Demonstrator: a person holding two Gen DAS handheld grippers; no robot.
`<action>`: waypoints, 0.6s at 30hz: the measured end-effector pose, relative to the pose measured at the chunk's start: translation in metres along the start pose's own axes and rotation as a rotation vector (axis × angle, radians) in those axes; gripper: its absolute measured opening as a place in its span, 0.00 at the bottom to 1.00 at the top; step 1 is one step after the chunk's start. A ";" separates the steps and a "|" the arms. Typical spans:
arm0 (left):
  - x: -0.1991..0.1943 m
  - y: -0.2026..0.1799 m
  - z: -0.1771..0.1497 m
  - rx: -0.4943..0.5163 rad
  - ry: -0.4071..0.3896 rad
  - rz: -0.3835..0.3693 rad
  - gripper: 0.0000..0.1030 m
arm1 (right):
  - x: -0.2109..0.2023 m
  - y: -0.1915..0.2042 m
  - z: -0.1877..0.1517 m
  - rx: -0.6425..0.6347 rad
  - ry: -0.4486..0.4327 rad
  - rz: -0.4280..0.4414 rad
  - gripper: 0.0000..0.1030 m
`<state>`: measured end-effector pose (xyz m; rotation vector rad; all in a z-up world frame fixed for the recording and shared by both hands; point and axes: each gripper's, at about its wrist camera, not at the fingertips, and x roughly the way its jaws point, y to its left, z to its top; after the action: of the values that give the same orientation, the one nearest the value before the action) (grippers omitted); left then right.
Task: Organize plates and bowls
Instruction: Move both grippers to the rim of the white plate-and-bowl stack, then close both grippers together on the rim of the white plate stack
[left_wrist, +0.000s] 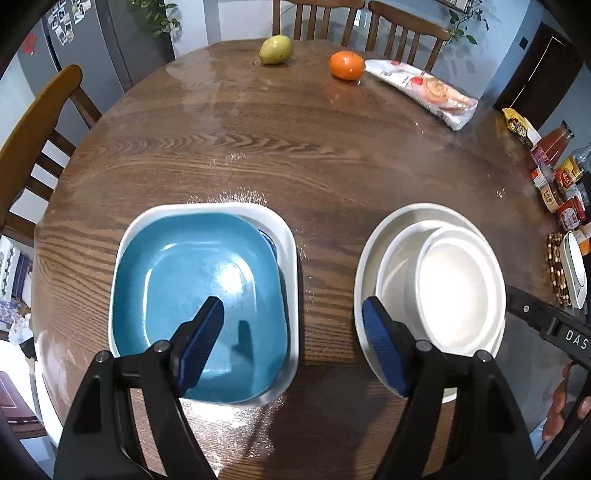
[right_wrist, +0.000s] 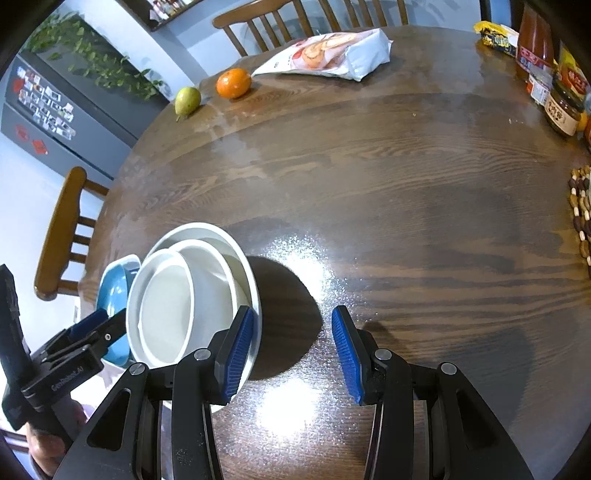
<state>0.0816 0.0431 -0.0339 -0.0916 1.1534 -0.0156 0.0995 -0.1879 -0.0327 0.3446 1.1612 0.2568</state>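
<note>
A blue square plate (left_wrist: 192, 291) lies inside a white square plate (left_wrist: 291, 258) on the wooden table (left_wrist: 295, 155). To its right, several round white bowls (left_wrist: 458, 291) sit nested in a stack. My left gripper (left_wrist: 291, 332) is open and empty, hovering above the gap between the two stacks. In the right wrist view, the bowl stack (right_wrist: 184, 302) is at the left, with the blue plate (right_wrist: 114, 295) behind it. My right gripper (right_wrist: 291, 350) is open and empty, above bare table just right of the bowls. The left gripper also shows in the right wrist view (right_wrist: 96, 328).
A pear (left_wrist: 275, 50), an orange (left_wrist: 346, 65) and a snack bag (left_wrist: 424, 90) lie at the far side. Jars and bottles (left_wrist: 557, 173) and a beaded mat (left_wrist: 557, 269) line the right edge. Wooden chairs (left_wrist: 33, 140) surround the table.
</note>
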 end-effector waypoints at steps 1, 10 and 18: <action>0.002 0.000 -0.001 0.000 0.007 -0.002 0.74 | 0.001 0.001 0.000 0.000 0.003 0.002 0.44; 0.001 -0.012 0.001 0.066 -0.012 -0.002 0.47 | 0.007 0.006 0.002 -0.024 0.008 -0.007 0.43; 0.007 -0.010 0.006 0.031 0.031 -0.071 0.33 | 0.010 -0.001 0.001 0.013 0.031 0.073 0.33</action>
<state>0.0901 0.0331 -0.0370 -0.1054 1.1799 -0.0982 0.1041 -0.1849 -0.0411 0.3960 1.1826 0.3195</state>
